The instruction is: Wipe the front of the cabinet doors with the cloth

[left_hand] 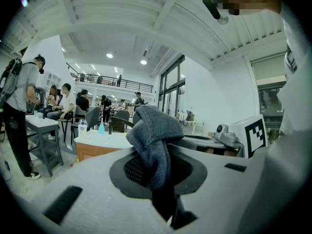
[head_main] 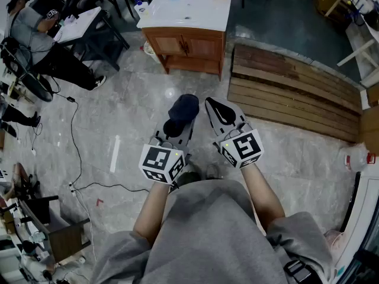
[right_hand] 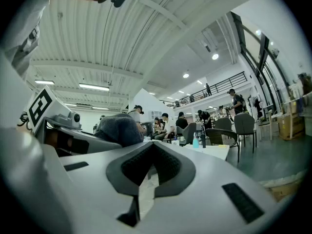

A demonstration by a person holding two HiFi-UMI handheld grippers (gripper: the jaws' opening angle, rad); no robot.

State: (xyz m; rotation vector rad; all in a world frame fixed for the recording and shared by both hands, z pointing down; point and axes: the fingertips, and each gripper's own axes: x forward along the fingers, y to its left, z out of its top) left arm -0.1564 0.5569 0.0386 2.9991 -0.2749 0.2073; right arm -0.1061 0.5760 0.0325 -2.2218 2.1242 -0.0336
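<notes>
I am holding the cloth (head_main: 183,107) clamped in my left claw (head_main: 176,126), well short of the cabinet doors (head_main: 188,46), my right claw (head_main: 212,103) closed on nothing equally far from them, so I am judging no wiping begun.

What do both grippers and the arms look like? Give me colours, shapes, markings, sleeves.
Both the left gripper and right gripper are light grey, with two flat jaws lined by black ribbed pads. Each carries a white cube bearing black square markers and a small green light. Grey sleeves end near the elbows.
</notes>
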